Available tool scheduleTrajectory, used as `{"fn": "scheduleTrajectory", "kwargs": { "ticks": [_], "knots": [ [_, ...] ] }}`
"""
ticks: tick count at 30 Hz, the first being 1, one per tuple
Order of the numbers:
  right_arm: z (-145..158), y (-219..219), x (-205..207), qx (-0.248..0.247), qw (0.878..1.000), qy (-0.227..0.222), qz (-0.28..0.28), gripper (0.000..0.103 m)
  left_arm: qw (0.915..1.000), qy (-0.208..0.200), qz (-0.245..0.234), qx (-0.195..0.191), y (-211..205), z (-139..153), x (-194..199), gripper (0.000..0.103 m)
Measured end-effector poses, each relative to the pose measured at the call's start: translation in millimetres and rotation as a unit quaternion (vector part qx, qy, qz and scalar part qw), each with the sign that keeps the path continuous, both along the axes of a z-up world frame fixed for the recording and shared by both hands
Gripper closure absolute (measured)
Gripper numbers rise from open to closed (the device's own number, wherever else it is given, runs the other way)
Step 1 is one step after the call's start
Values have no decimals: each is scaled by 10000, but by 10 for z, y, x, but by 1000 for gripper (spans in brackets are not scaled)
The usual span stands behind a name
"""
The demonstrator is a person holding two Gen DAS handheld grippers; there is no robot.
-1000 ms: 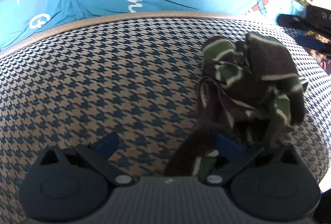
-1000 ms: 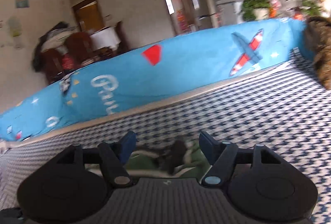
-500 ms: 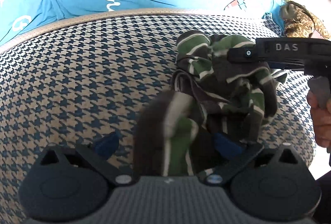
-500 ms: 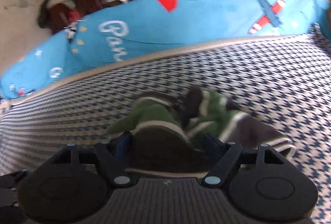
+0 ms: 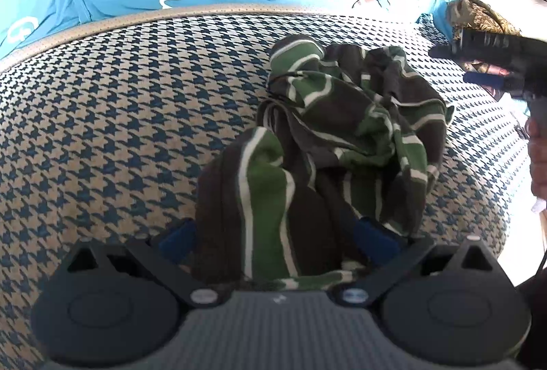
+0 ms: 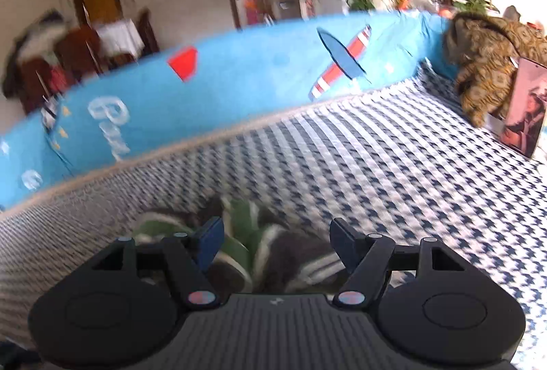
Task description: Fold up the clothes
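On houndstooth upholstery [image 5: 102, 130], crumpled striped knit [image 5: 342, 137] sits between both grippers' parted jaws.

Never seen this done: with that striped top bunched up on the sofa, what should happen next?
Probably close the left gripper on the cloth lying between its open jaws, then lift: the striped top is crumpled and needs spreading before folding.

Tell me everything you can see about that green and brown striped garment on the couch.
The striped garment is a soft knit-looking piece in dark brown and green bands edged with thin white stripes. It lies crumpled in a loose heap, unfolded, on the houndstooth couch cover. One part of it runs toward the camera between the jaws of the left gripper, which stand apart. In the blurred right wrist view the heap lies below and between the closing jaws of the right gripper.
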State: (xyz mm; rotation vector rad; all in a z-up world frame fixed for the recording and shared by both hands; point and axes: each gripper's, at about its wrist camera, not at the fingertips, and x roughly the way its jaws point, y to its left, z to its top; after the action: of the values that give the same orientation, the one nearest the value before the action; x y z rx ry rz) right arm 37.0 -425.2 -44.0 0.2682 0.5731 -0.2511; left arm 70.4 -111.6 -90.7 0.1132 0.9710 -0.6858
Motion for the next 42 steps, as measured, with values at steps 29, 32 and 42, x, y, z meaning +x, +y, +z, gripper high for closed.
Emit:
{"fn": "scheduleTrajectory", "kwargs": {
  "ticks": [29, 32, 42],
  "knots": [
    [-728, 1046, 345, -1131, 9441, 1112, 2890, 23, 9998, 72, -158, -72, -28, -113, -58, 0],
    [-781, 1085, 368, -1377, 9396, 1135, 2920, 23, 9998, 30, -150, -88, -48, -131, -31, 0],
    [-723, 1001, 416, -1305, 9524, 886, 2608, 71, 9996, -137, -16, -265, -88, -141, 56, 0]
  ]
}}
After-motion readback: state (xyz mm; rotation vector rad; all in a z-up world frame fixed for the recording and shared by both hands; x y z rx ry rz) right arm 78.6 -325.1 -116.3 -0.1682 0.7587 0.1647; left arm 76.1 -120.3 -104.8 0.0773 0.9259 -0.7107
